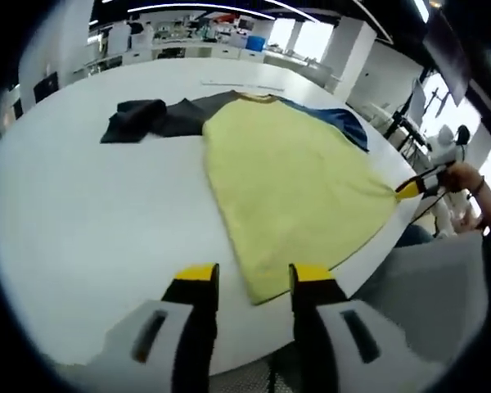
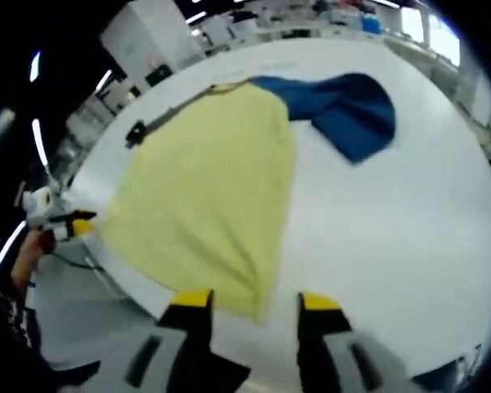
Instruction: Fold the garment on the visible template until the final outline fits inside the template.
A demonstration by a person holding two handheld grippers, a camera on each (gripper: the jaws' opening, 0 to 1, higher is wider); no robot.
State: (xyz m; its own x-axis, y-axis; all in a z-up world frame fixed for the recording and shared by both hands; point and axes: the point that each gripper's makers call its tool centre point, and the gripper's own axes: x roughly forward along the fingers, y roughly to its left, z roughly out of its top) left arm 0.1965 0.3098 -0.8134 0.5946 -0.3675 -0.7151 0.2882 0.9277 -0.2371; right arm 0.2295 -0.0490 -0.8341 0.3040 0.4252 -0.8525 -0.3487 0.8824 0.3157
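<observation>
Fingers (image 1: 191, 282) apart — garment (image 1: 290, 188) lengthwise, hem nearest, collar far.

I'm working in what looks like a big open-plan lab or office. Ahead of my left tool (image 1: 247, 278), beyond the wide white surface (image 1: 90, 213), stand rows of cluttered white benches (image 1: 188, 45) under long ceiling light strips (image 1: 200, 8) (very bright), with white columns (image 1: 344, 45) and large windows (image 1: 311, 37) off to the right.
</observation>
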